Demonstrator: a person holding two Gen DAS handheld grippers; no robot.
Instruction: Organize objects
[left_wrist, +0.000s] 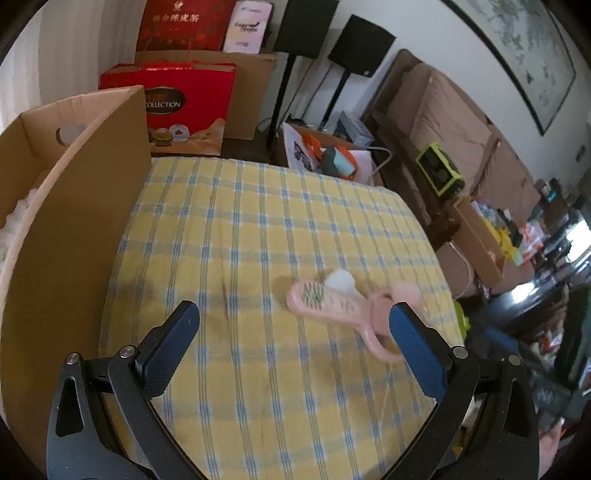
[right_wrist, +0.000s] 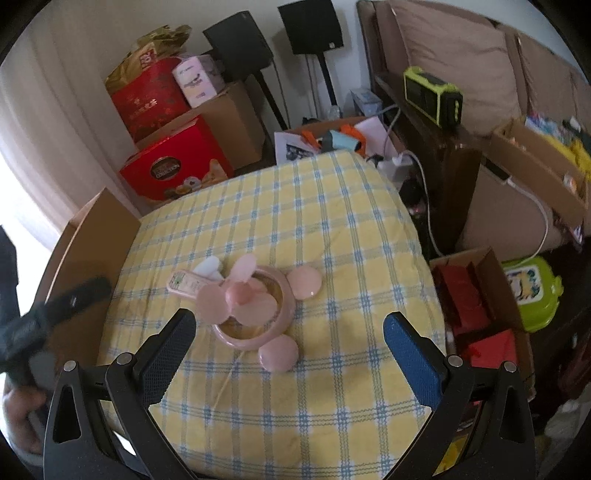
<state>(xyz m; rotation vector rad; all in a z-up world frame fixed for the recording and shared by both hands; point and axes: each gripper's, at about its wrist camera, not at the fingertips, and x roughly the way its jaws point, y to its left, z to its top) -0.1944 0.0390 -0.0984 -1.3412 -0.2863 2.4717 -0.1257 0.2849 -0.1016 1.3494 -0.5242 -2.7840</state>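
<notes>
In the left wrist view, the left gripper (left_wrist: 293, 325) hovers low over a table draped in a yellow and blue checked cloth (left_wrist: 258, 229), its blue-padded fingers spread wide apart and holding nothing. A pink handheld fan (left_wrist: 332, 301) lies flat on the cloth ahead and to the right, its handle pointing toward the far left, a small white piece (left_wrist: 341, 280) just beside the handle; the ring of the fan is partly hidden behind the right finger, and whether the finger touches it cannot be told. An open cardboard box (left_wrist: 74, 206) stands against the left edge of the table, its near wall rising beside the gripper. In the right wrist view, the right gripper (right_wrist: 290, 330) is likewise released, fingers well apart and empty, with the fan (right_wrist: 251, 306) lying on the checked cloth (right_wrist: 332, 229) just ahead, between the fingertips and somewhat nearer the left one. Its round guard with two ear-like discs faces the camera, the blades show inside, and the handle points away to the left. The cardboard box (right_wrist: 92, 236) sits at the table's left edge, and the left gripper (right_wrist: 55, 306) appears blurred in front of it.
</notes>
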